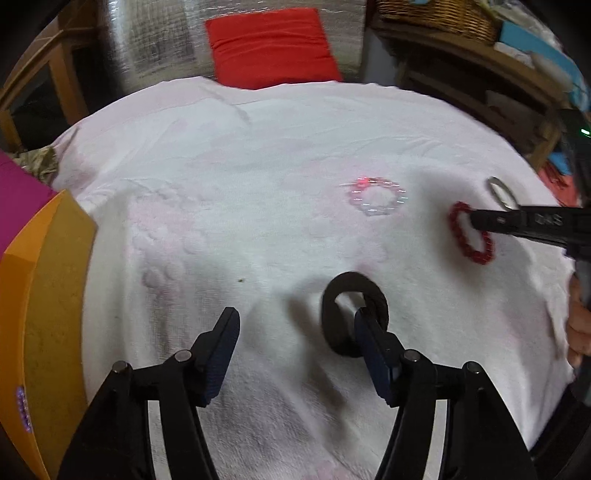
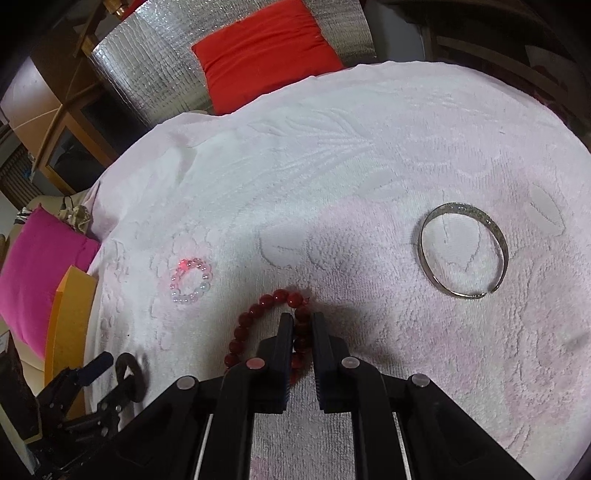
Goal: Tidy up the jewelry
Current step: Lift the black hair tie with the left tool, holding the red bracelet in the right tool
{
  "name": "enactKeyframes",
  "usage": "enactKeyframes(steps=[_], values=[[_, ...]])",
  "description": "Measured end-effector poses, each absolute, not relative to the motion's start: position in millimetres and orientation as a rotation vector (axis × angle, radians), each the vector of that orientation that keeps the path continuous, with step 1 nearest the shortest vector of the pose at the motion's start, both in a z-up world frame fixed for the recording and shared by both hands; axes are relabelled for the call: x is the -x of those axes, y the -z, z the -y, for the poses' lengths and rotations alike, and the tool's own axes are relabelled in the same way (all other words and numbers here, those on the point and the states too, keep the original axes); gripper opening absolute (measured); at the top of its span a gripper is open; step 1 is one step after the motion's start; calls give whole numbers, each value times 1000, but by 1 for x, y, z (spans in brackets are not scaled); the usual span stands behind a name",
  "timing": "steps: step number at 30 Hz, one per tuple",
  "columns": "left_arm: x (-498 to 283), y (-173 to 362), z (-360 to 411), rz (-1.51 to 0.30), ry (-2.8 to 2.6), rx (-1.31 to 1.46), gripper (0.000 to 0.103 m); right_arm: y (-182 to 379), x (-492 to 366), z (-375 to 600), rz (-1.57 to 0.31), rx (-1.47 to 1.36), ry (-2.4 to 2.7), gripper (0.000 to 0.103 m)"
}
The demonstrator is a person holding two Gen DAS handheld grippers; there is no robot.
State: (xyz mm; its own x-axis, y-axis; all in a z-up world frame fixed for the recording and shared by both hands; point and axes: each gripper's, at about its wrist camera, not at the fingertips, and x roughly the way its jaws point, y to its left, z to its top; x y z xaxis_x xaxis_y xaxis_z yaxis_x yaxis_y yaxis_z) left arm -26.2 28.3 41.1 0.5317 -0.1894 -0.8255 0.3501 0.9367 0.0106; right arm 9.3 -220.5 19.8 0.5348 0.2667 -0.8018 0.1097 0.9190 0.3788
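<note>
The left gripper (image 1: 295,332) gapes over plush towel (image 1: 258,166), a matte black ring (image 1: 354,314) against its right finger, while the right gripper (image 2: 303,325) pinches glossy red beads (image 2: 258,314).

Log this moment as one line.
left gripper: open, beside black ring | right gripper: shut on red bead bracelet | silver bangle: untouched

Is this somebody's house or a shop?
Probably a home, a living room perhaps. A white towel is spread as a work surface, a red cushion lies beyond it, and wooden furniture and a wicker basket stand around.
</note>
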Motion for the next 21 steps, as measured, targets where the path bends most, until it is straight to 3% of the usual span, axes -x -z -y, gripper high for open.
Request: enactKeyframes(steps=[16, 21], values=[[31, -34, 10, -971, 414, -221, 65, -16, -9, 235, -1028, -538, -143, 13], [23, -33, 11, -966, 415, -182, 45, -13, -11, 240, -1037, -590, -148, 14]])
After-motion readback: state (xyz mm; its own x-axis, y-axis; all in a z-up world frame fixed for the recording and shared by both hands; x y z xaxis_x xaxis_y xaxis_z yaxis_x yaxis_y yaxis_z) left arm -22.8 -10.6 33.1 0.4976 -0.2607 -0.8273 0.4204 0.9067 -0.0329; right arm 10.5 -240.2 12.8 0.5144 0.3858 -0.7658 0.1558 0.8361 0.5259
